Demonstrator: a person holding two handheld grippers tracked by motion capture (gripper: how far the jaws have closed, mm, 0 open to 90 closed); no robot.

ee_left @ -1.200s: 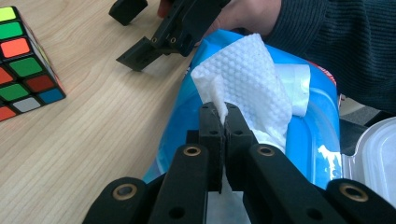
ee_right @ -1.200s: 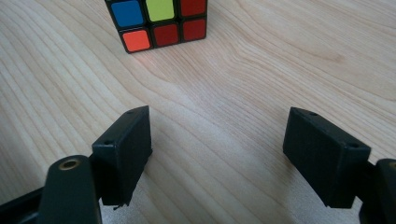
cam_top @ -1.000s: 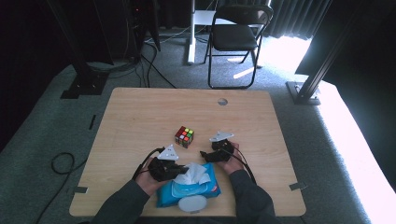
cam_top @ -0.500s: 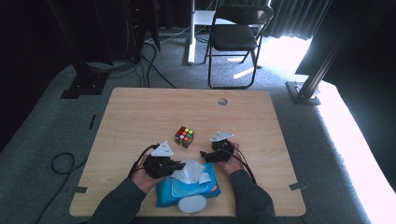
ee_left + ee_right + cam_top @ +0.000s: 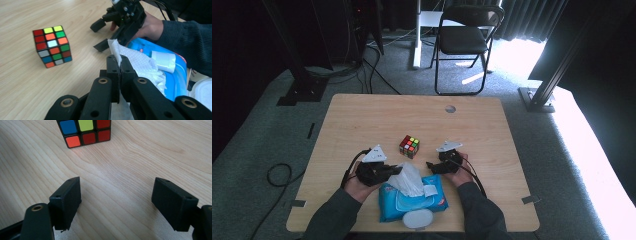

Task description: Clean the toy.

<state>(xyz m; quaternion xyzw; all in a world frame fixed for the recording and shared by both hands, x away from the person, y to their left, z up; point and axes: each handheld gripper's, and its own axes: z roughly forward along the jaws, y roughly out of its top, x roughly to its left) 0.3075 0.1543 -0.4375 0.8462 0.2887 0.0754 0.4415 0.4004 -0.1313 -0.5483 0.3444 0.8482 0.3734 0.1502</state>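
Note:
A blue pack of wet wipes (image 5: pixel 412 200) lies at the table's front edge, its white flap (image 5: pixel 430 190) folded open. A white wipe (image 5: pixel 408 179) sticks up out of it. My left gripper (image 5: pixel 398 170) is shut on that wipe (image 5: pixel 135 60), and the jaws pinch its top edge together. Just right of the pack, my right gripper (image 5: pixel 430 166) rests low on the table with its jaws wide apart and nothing between them (image 5: pixel 116 195). A colourful puzzle cube (image 5: pixel 409 146) stands on the wood beyond both grippers.
A white round lid or container (image 5: pixel 417 218) sits at the pack's near end. The wooden table (image 5: pixel 362 120) has a small round hole (image 5: pixel 450 108) near its far edge. A folding chair (image 5: pixel 464 37) and cables stand on the floor beyond.
My left gripper has drawn back toward the left and lifted a little, pulling the white wipe further out of the pack. The right gripper has stayed where it was.

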